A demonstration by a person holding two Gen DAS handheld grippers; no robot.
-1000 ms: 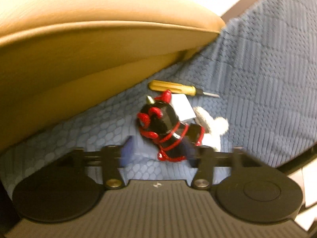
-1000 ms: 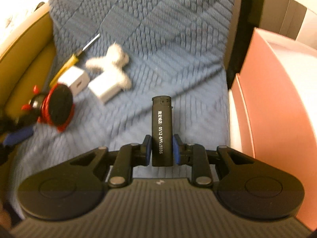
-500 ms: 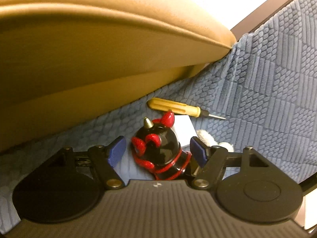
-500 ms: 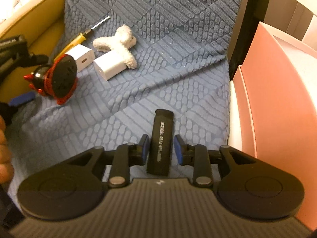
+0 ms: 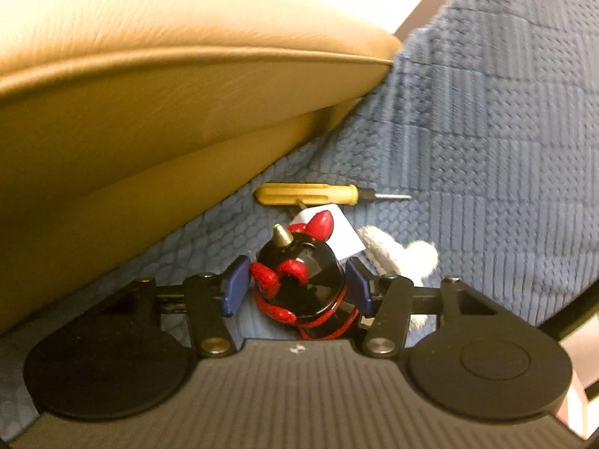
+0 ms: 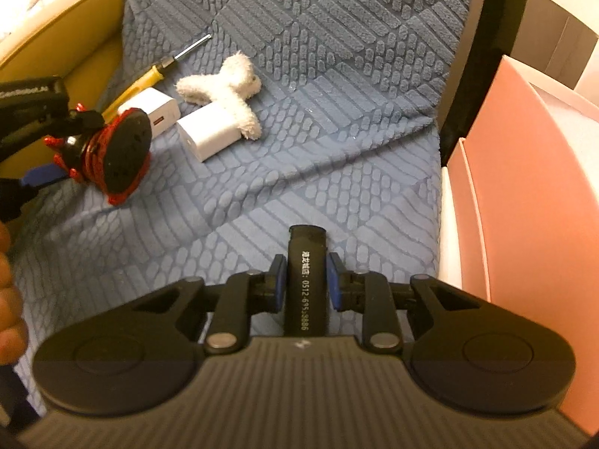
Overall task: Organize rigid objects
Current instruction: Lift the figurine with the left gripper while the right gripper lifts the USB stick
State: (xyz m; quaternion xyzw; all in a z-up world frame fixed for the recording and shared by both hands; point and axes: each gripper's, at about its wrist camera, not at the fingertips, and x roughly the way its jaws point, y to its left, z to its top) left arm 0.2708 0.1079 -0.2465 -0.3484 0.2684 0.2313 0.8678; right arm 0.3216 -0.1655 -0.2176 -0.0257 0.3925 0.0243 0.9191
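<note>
The left gripper (image 5: pixel 297 286) has its blue pads on either side of a black-and-red horned figurine (image 5: pixel 299 286), close against it on the blue textured blanket (image 5: pixel 486 149). Just beyond lie a white charger block (image 5: pixel 344 232), a yellow-handled screwdriver (image 5: pixel 318 194) and, to the right, a white fluffy toy (image 5: pixel 404 258). A tan leather cushion (image 5: pixel 149 75) fills the far left.
</note>
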